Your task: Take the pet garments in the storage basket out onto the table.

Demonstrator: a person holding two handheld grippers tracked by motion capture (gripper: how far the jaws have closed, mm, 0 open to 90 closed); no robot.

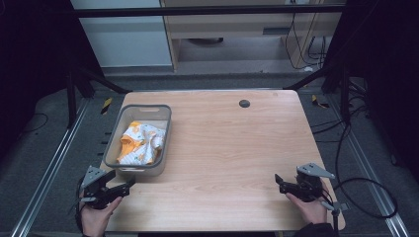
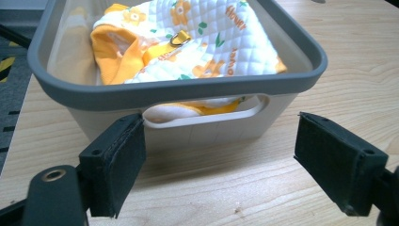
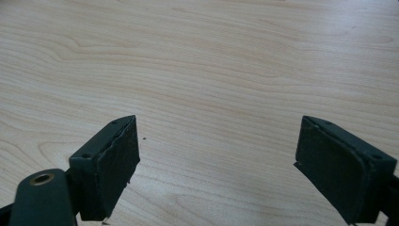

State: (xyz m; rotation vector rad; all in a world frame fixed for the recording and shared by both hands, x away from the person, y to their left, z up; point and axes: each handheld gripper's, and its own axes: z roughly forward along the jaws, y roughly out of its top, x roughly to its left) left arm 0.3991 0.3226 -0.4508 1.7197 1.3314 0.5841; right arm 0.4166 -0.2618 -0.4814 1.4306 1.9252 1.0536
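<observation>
Your left gripper [image 1: 129, 184] sits at the near left corner of the table [image 1: 232, 148], jaws spread wide with nothing between them, pointing at the near end wall of the grey plastic bin [image 1: 129, 170] just beyond. Inside the bin lies a quilted white and orange baby garment [image 2: 188, 42] with flower prints; the orange word "flower" can be read on it in the left gripper view. Your right gripper [image 1: 279, 181] rests at the near right, well apart from the bin, jaws wide and holding nothing over bare wood.

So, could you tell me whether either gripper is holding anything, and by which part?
Nothing is held: the left gripper and right gripper are both open and empty.
</observation>
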